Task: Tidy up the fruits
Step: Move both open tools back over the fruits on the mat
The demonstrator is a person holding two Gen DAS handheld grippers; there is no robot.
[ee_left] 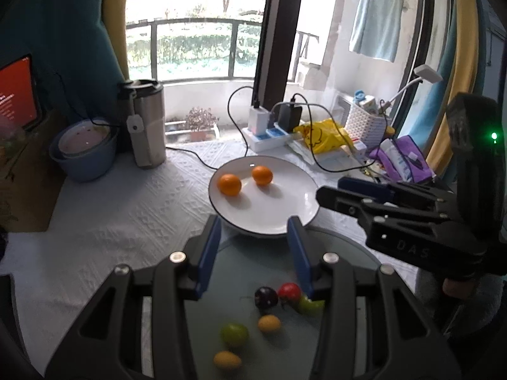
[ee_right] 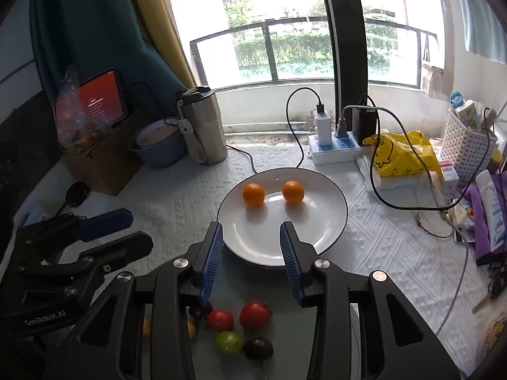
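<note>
A white plate (ee_left: 285, 218) (ee_right: 329, 221) holds two oranges (ee_left: 229, 184) (ee_left: 262, 175), which also show in the right wrist view (ee_right: 253, 194) (ee_right: 292, 192). A grey-green plate (ee_left: 240, 272) (ee_right: 234, 291) nearer me holds several small tomatoes: red (ee_left: 289, 291) (ee_right: 254, 314), dark purple (ee_left: 266, 297) (ee_right: 258, 347), green (ee_left: 234, 334) (ee_right: 228, 343) and yellow (ee_left: 269, 323). My left gripper (ee_left: 255, 232) is open and empty above the grey-green plate. My right gripper (ee_right: 251, 233) is open and empty above the same plate; it also shows at the right of the left wrist view (ee_left: 328, 190).
A steel tumbler (ee_left: 146, 123) (ee_right: 202, 126) and stacked blue bowls (ee_left: 84, 148) (ee_right: 158, 144) stand at the back left by a cardboard box (ee_right: 101, 164). A power strip (ee_left: 269, 136) (ee_right: 336, 148) with cables, a yellow bag (ee_right: 399, 155), a white basket (ee_right: 465, 145) and purple items (ee_right: 488, 221) crowd the right.
</note>
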